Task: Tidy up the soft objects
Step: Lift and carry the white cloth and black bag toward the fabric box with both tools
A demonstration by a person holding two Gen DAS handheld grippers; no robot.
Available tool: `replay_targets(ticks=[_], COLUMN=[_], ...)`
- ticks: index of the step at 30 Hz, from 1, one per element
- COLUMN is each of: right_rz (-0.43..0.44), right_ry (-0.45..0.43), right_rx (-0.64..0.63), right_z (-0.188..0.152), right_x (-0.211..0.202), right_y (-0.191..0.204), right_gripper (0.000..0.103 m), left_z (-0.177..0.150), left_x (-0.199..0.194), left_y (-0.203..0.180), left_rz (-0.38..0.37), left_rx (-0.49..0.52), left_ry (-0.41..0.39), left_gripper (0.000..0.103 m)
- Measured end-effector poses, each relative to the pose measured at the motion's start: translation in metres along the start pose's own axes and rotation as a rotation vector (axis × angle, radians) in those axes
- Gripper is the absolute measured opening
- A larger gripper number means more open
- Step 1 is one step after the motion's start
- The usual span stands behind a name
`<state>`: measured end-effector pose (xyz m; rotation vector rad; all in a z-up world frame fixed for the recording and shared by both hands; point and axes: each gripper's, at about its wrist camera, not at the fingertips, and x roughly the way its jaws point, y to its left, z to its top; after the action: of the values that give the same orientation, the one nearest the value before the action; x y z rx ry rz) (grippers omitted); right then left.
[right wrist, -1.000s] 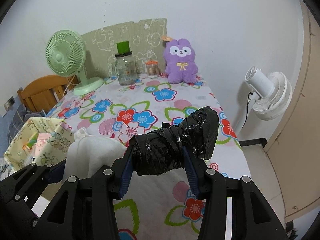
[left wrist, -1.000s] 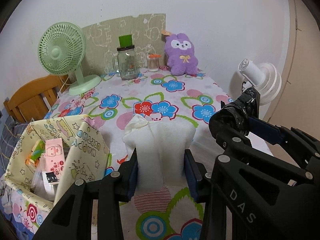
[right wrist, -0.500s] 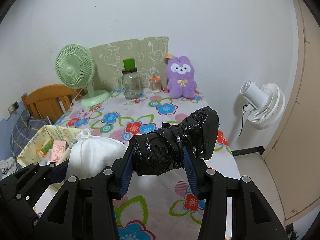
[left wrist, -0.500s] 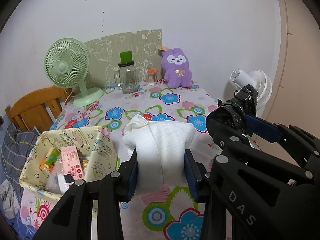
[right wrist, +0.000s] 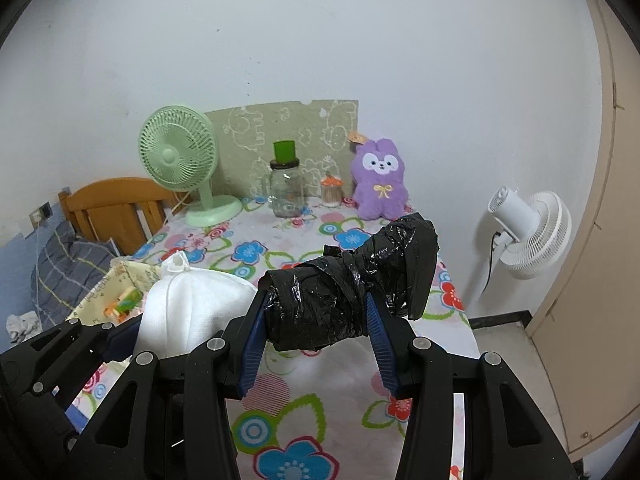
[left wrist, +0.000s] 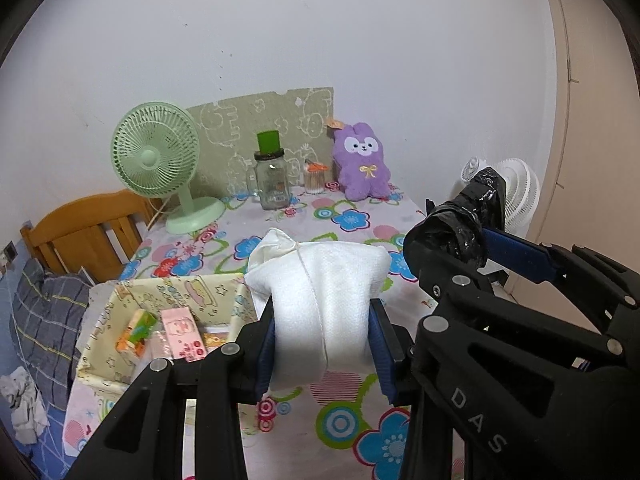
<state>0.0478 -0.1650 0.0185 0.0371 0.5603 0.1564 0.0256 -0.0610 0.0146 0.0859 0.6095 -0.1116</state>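
White cloth bundle (left wrist: 326, 304) sits squeezed in your left gripper (left wrist: 323, 344); your right gripper (right wrist: 316, 320) clamps a black plastic roll (right wrist: 348, 288). Slackening either grip over the worktop (left wrist: 352, 420) could drop them outside the box (left wrist: 120, 320).

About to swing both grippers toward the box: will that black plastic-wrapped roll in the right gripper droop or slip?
The black roll probably stays put: the right gripper pinches it and its crinkled film looks dented. The free end juts up past the fingers without drooping, so it seems fairly firm. The glossy wrap could be slippery, so move gently.
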Motion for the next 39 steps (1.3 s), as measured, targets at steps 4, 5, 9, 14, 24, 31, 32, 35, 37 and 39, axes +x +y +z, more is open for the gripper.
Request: replay_targets(ticks=[4, 5, 9, 14, 24, 31, 32, 35, 37, 39], right_rz=[0.015, 0.02, 0.031, 0.049, 0.105, 0.123, 0.125, 0.135, 0.14, 0.148], right_ry=[-0.012, -0.016, -0.024, -0.037, -0.023, -0.002, 0.005, 0.018, 0.026, 0.034], right_rx=[-0.007, -0.009, -0.021, -0.033, -0.052, -0.059, -0.06, -0.065, -0.069, -0.072], right_z=[0.005, 0.006, 0.011, 0.016, 0.022, 0.023, 0.023, 0.022, 0.022, 0.021], right_x=[-0.005, -0.006, -0.007, -0.007, 0.009, 0.026, 0.029, 0.037, 0.042, 0.048], right_y=[0.01, 0.014, 0.024, 0.038, 0.064, 0.083, 0.086, 0.092, 0.096, 0.101], right_gripper=[0.051, 0.051, 0.051, 0.051, 0.051, 0.051, 0.051, 0.051, 0.051, 0.051], left_z=[0.001, 0.002, 0.003, 0.004, 0.004, 0.002, 0.001, 0.0, -0.001, -0.003], left_x=[-0.007, -0.007, -0.01, -0.009, -0.003, 0.009, 0.011, 0.017, 0.022, 0.025], left_y=[0.008, 0.011, 0.02, 0.032, 0.061, 0.08, 0.083, 0.09, 0.097, 0.102], left_rz=[0.003, -0.001, 0.008, 0.018, 0.063, 0.077, 0.077, 0.08, 0.084, 0.087], left_rx=[-0.001, -0.005, -0.012, -0.019, -0.024, -0.034, -0.035, -0.039, -0.044, -0.048], left_ry=[-0.008, -0.006, -0.012, -0.014, -0.002, 0.018, 0.021, 0.03, 0.039, 0.047], left_gripper=[0.043, 0.043, 0.043, 0.044, 0.044, 0.044, 0.044, 0.044, 0.044, 0.044])
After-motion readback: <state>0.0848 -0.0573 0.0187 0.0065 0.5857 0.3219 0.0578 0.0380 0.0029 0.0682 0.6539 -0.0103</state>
